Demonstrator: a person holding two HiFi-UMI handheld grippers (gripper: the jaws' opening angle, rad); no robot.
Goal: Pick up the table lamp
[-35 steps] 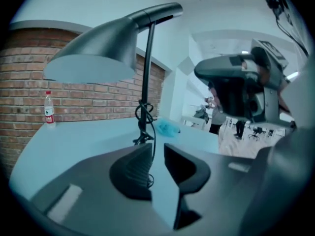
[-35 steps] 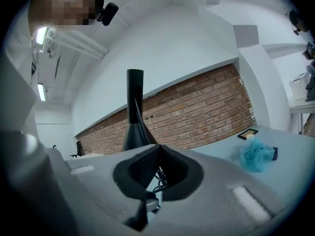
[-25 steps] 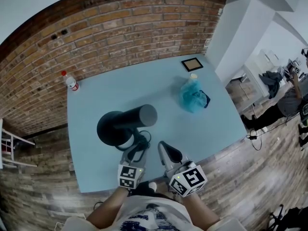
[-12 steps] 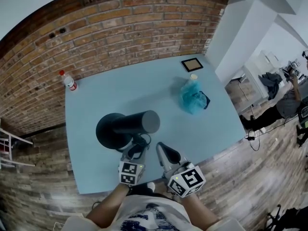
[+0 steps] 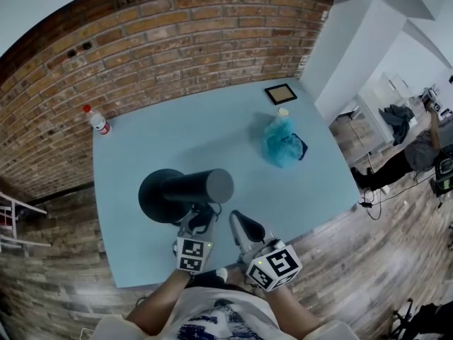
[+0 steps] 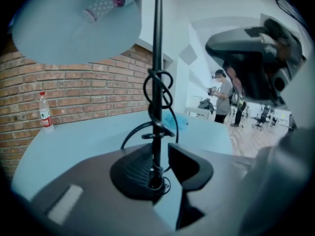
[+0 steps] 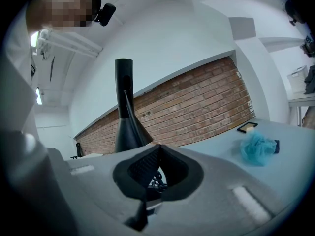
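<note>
The black table lamp (image 5: 185,191) stands near the front of the light blue table (image 5: 318,183); from above its shade hides the base. In the left gripper view the thin pole (image 6: 157,82), wound with cord, rises to the shade's underside (image 6: 74,28). My left gripper (image 6: 165,173) (image 5: 201,219) is open around the pole's foot; the pole lies against the left pad and a narrow gap shows beside the right one. My right gripper (image 5: 242,225) (image 7: 157,168), just right of the lamp, is shut and holds nothing. The lamp (image 7: 127,124) rises behind its pads.
A water bottle (image 5: 98,121) (image 6: 46,113) stands at the table's far left by the brick wall. A teal mesh bundle (image 5: 281,144) (image 7: 258,148) and a small framed picture (image 5: 281,93) lie at the far right. People stand in the room beyond (image 6: 224,95).
My left gripper has crept a little forward and down, further under the shade. The right gripper has stayed put.
</note>
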